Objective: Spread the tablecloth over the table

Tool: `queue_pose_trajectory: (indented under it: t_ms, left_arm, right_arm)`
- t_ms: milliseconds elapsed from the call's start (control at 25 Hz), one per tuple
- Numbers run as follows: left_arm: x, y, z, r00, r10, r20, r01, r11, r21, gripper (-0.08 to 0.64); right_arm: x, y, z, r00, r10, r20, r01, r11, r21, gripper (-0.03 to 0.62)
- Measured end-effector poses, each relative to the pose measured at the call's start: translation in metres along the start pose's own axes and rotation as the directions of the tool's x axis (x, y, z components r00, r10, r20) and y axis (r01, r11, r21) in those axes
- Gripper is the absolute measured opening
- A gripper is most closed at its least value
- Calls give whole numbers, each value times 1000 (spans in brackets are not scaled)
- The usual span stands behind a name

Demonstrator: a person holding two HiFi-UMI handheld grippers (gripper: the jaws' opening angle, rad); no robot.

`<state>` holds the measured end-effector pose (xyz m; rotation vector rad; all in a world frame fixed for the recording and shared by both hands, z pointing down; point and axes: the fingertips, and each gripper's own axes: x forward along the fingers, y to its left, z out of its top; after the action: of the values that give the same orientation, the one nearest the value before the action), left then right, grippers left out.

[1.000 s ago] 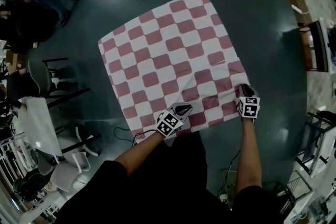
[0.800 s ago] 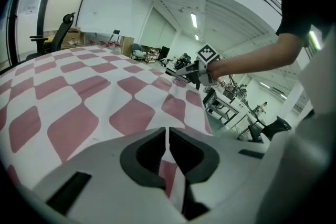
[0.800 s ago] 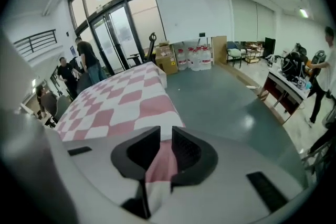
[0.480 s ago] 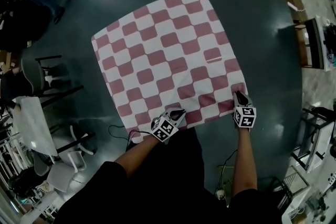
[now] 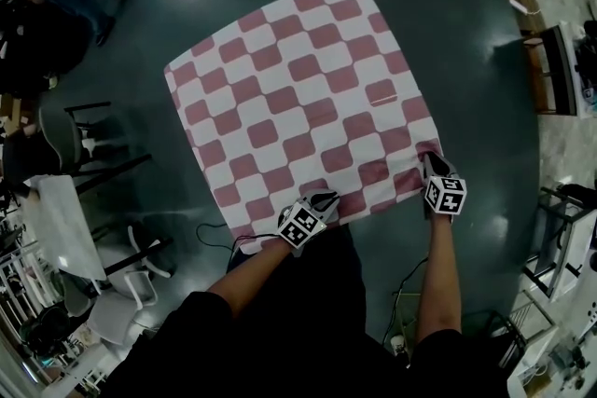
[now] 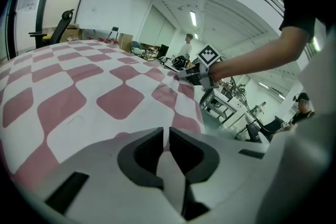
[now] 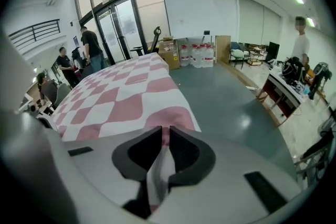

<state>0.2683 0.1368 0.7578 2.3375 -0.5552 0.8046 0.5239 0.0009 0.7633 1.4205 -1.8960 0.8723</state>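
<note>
The tablecloth [image 5: 298,98], checked in red and white, lies spread flat over the table and covers the top so fully that the table itself cannot be made out; seen from above it sits as a tilted square against the dark green floor [image 5: 466,61], with its far corner pointing away from the person. The left gripper [image 5: 322,198] is at the near edge of the cloth, a little in from the near left corner. Its jaws are pressed almost together, with a thin fold of the hem pinched between them. The right gripper [image 5: 432,161] is at the near right corner. Its jaws have just been closing and now stand narrow, with a bunched strip of the cloth caught between the pads and trailing back toward the camera. Both grippers point down at a slant toward the cloth, well apart from each other along the same near edge. At the right side the cloth's border hangs over the table's edge. Office chairs [image 5: 84,140] stand on the floor to the left, clear of the cloth.
</note>
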Motion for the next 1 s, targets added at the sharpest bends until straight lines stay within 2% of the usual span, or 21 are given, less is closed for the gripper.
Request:
queue_pose_trajectory:
  t_ms: [40,80,160,240,320,400,480,600,640,720,760,840,920,1000]
  left_arm:
    - [-1,-1,-2,1000,-4,1,4,1000,-7,31]
    - [-3,-3,-3,1000,-10,2,10,1000,-14,31]
    - [-6,-8,-4,999,-37,-1,37,999,-39,31]
    - [-6,-15,-8,997,-72,-4,71,994,-79,31]
    - [-8,-20,-12,996,-87,-2,87,991,-101,31]
    - [-9,-26,-18,996,-89,-8,89,993,-81,31]
    - [-10,-33,-24,995,-95,-31,95,995,-29,31]
    - [-8,-40,-28,993,-105,-60,108,993,38,31]
    - [-8,-41,-29,992,-106,-66,109,993,49,31]
    - [-8,-41,-31,992,-104,-73,108,993,54,31]
    - [-8,-40,-31,992,-102,-70,106,993,45,31]
    - [-9,-38,-28,994,-100,-47,100,995,-3,31]
    - [-11,-36,-27,995,-94,-38,92,995,-49,31]
    - [-13,-37,-31,994,-92,-51,90,995,-46,31]
  right_arm:
    - [-6,-5,-6,1000,-12,6,12,1000,28,61]
    - [-13,-10,-12,1000,-22,18,21,998,60,110]
    - [-28,-20,-20,997,-59,59,53,993,108,132]
    - [-44,-25,-16,986,-122,114,112,990,91,76]
    - [-53,-23,-18,981,-142,130,137,990,43,75]
    - [-49,-25,-37,988,-138,75,137,990,25,72]
    - [-43,-35,-49,991,-130,45,127,991,52,60]
    - [-39,-60,-39,988,-143,53,138,986,91,35]
    - [-38,-70,-36,985,-165,46,160,983,93,53]
    - [-38,-92,-32,979,-200,34,196,975,103,44]
    - [-41,-99,-27,980,-194,44,188,975,118,44]
    - [-47,-94,-15,988,-129,88,117,984,132,44]
    - [-51,-65,-16,995,-29,99,19,995,101,44]
    - [-51,-37,-34,998,8,60,-11,999,49,46]
